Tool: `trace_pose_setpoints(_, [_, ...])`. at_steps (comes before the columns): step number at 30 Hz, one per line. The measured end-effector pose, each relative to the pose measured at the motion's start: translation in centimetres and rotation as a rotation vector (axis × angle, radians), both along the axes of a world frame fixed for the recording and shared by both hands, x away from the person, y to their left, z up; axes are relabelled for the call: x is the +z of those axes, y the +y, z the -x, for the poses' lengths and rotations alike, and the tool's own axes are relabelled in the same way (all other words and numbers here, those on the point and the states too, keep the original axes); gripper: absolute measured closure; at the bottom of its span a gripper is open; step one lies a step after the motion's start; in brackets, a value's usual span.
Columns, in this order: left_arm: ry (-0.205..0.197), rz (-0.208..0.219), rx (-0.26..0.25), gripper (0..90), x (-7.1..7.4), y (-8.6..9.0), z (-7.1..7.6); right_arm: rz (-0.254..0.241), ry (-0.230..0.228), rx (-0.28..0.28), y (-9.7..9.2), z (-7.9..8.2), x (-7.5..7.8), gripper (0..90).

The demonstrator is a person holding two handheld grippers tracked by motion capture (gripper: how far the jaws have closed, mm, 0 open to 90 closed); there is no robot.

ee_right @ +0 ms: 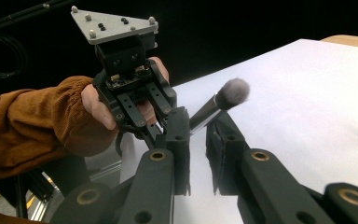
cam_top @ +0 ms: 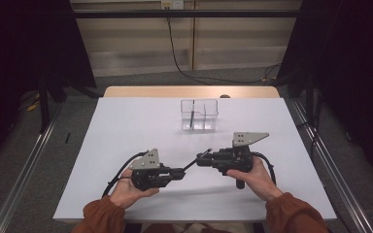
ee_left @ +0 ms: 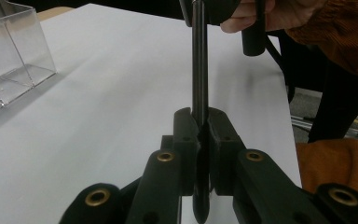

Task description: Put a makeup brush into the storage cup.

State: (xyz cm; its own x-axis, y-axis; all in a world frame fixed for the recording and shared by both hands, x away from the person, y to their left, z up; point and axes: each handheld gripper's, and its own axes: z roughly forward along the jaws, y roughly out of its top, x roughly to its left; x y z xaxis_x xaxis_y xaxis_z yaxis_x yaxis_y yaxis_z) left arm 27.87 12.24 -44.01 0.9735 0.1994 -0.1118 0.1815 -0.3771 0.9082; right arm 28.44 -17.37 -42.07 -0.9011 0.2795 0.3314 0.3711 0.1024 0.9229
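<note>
Taking the clear acrylic organizer [cam_top: 200,114] at the far middle of the desk [cam_top: 126,145] as the landmark, both grippers sit on the near side of it, and the makeup brush [cam_top: 190,165] bridges the gap between them, lifted off the desk. Nearer and to the left of the organizer, the left gripper [cam_top: 180,172] has its jaws pinching the brush handle [ee_left: 199,70], which runs straight out from between them. Nearer and a little right of the organizer, the right gripper [cam_top: 200,159] has its jaws pressed in on the same brush close to the ferrule, with the fluffy head [ee_right: 233,92] poking past them; a second dark brush [cam_top: 192,118] already leans in the organizer. This looks like a hand-over, so the clean way is to confirm the right grip is firm before easing the left jaws apart, keep the brush level, then carry it toward an open compartment without brushing the bristles on the rim.
</note>
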Motion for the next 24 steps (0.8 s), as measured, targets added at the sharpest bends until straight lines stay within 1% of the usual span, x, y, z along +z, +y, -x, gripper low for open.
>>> trace_pose_setpoints(1, [-0.006,-0.005,-0.003,83.7,-0.03,0.00,-0.03,-0.001,0.002,0.003,0.01,0.02,0.01,80.1])
trace_pose_setpoints(3, [-0.006,-0.007,-0.004,83.7,-0.09,-0.11,0.07,0.000,0.004,0.010,0.03,0.05,0.05,80.7])
trace_pose_setpoints(9, [-0.049,-0.026,-0.014,83.7,-0.12,-0.19,0.14,-0.012,0.018,0.025,0.20,0.15,0.06,82.1])
trace_pose_setpoints(11, [-0.049,-0.021,-0.015,83.7,-0.10,-0.20,0.20,-0.017,0.015,0.021,0.23,0.16,0.08,81.6])
trace_pose_setpoints(14, [-0.050,-0.028,-0.025,83.8,-0.12,-0.25,0.25,-0.025,0.019,0.019,0.18,0.11,0.11,79.0])
trace_pose_setpoints(15, [-0.043,-0.027,-0.026,83.8,-0.15,-0.31,0.31,-0.030,0.022,0.016,0.16,0.09,0.10,78.5])
trace_pose_setpoints(16, [-0.043,-0.027,-0.022,83.8,-0.17,-0.34,0.29,-0.033,0.027,0.023,0.17,0.07,0.09,80.6])
trace_pose_setpoints(18, [-0.044,-0.032,-0.027,83.7,-0.19,-0.34,0.22,-0.027,0.022,0.023,0.26,0.14,0.10,81.4])
trace_pose_setpoints(23, [-0.048,-0.036,-0.017,82.8,-0.21,-0.31,0.15,-0.037,0.035,0.037,0.36,0.18,0.16,83.6])
trace_pose_setpoints(24, [-0.044,-0.028,-0.013,82.4,-0.23,-0.32,0.14,-0.035,0.034,0.038,0.36,0.18,0.19,83.7])
